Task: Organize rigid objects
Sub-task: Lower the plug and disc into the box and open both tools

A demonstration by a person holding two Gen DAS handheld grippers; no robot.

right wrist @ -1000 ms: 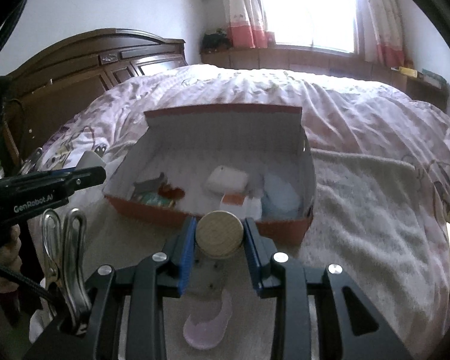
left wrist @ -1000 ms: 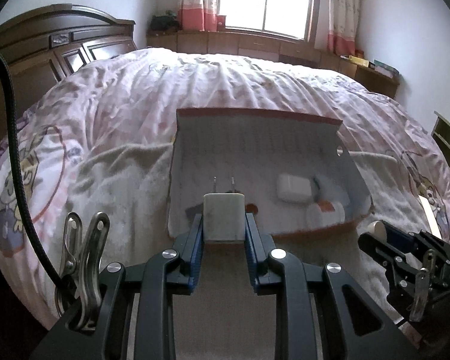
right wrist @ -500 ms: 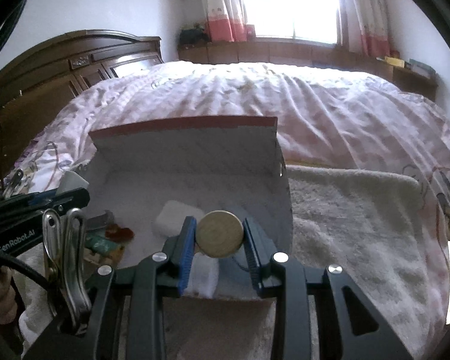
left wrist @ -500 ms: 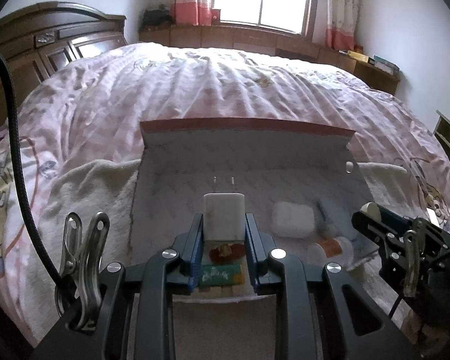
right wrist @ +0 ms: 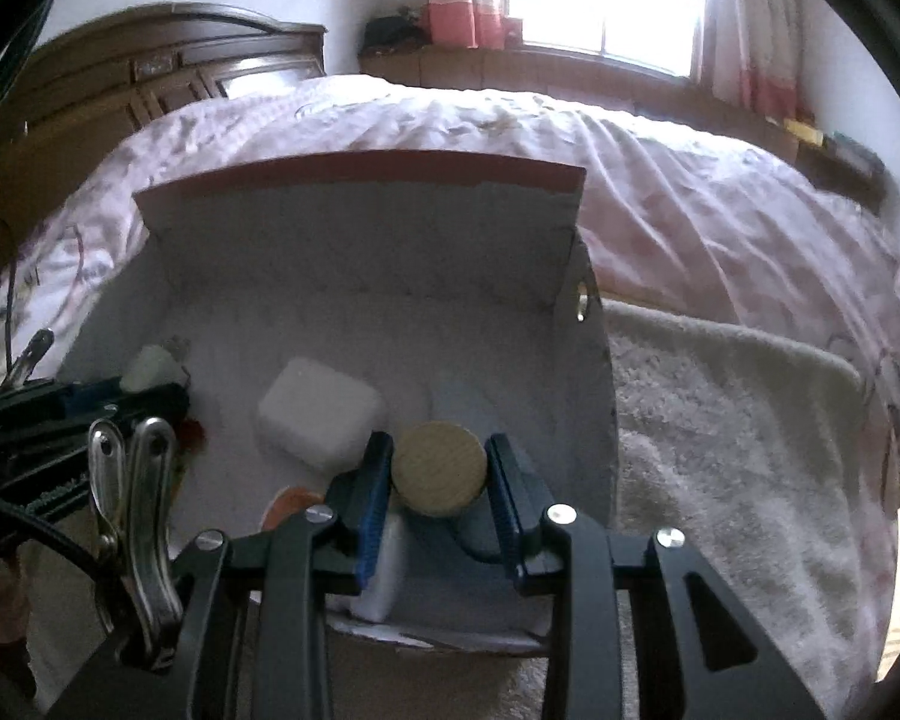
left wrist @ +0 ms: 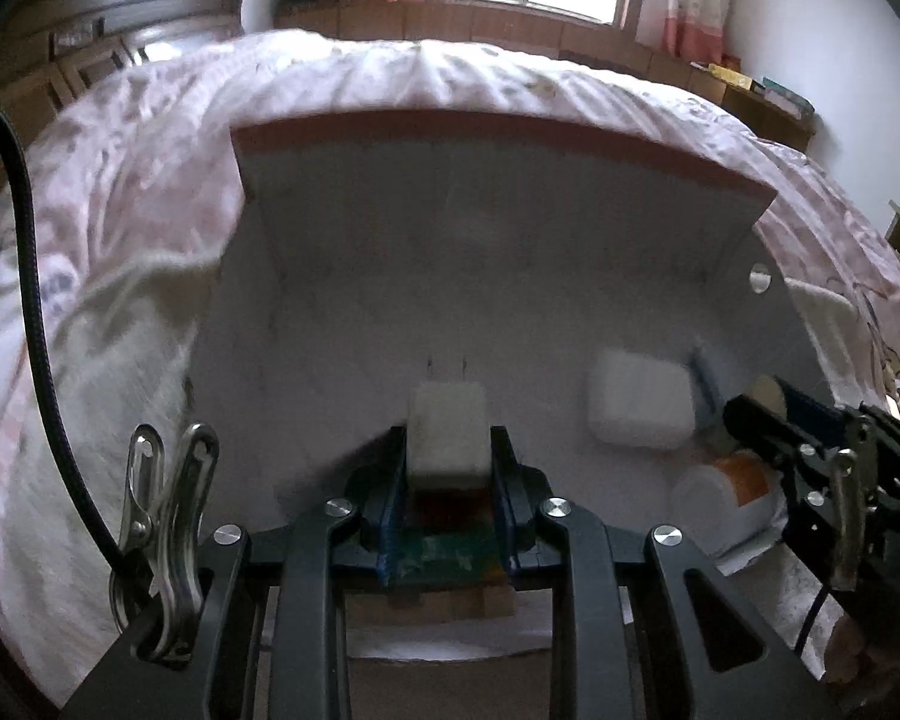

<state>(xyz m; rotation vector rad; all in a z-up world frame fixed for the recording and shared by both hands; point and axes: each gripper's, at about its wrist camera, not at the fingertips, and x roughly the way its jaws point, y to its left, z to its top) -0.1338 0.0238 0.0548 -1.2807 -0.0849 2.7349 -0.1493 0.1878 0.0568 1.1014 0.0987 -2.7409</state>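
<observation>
Both grippers have come forward and down since the earlier frames, so the open cardboard box (left wrist: 498,138) now fills each view and their tips hang over its white interior instead of short of its near wall. Inside the box lie a white rounded case (left wrist: 639,405), a white bottle with an orange label (left wrist: 729,495) near the right wall, a pale blue item beside that case, a green packet (left wrist: 444,552) and something red at the near edge (too blurred to name). The box sits on a cream towel (right wrist: 732,420) spread over the pink quilt (right wrist: 690,210).

The left gripper (left wrist: 448,468) points steeply down into the box, clamped on a white charger plug (left wrist: 447,438) whose prongs face away. The right gripper (right wrist: 439,474), tilted likewise over the box's right half, is clamped on a round wooden-capped item (right wrist: 439,468).
</observation>
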